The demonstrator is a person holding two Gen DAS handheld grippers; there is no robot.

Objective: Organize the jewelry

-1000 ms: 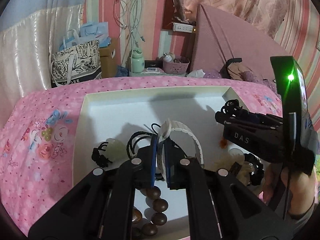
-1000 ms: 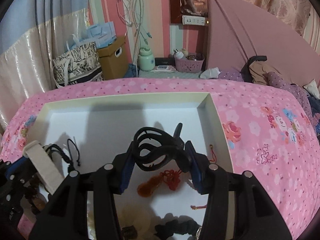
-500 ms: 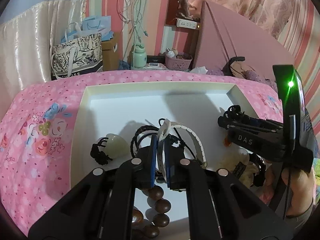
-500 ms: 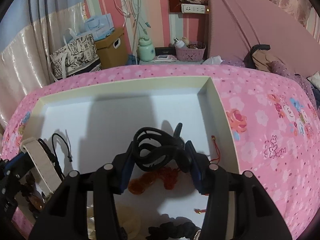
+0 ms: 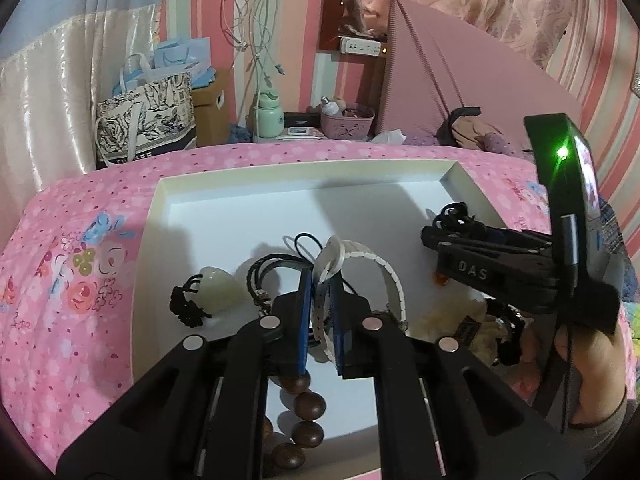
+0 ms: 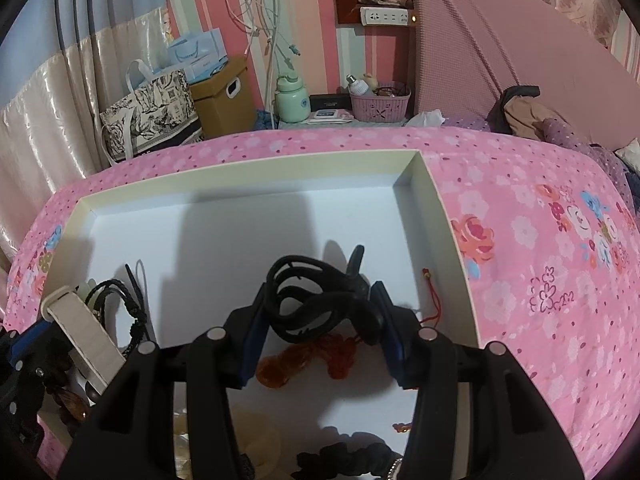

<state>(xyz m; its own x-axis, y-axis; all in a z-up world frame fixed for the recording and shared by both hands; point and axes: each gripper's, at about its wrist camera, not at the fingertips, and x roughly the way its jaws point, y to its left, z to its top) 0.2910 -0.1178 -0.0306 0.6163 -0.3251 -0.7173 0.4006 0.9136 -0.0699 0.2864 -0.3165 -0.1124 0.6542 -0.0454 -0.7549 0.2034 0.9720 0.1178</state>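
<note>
A white tray (image 5: 152, 240) lies on a pink flowered bedspread and holds the jewelry. My left gripper (image 5: 322, 304) is shut on a white strap bracelet (image 5: 384, 276), held just above the tray floor. My right gripper (image 6: 320, 312) is shut on a bundle of black cord bracelets (image 6: 316, 300) over the tray's right half; it also shows in the left wrist view (image 5: 464, 244). Under the left gripper lie brown wooden beads (image 5: 308, 408), a black braided bracelet (image 5: 264, 276) and a pale green stone pendant (image 5: 218, 288). An orange-red tassel charm (image 6: 304, 360) lies under the right gripper.
The tray's far half (image 6: 248, 232) holds nothing. A black scrunchie (image 6: 344, 456) and a cream flower piece (image 6: 256, 440) lie at the tray's near edge. Beyond the bed stand a printed tote bag (image 5: 144, 120), a cardboard box (image 6: 220, 96), a green bottle (image 6: 292, 100) and a pink basket (image 6: 380, 102).
Both grippers have kept their holds. Both views have shifted a little, showing more of the tray's far half; the right gripper with the black cords sits slightly further back over the tray.
</note>
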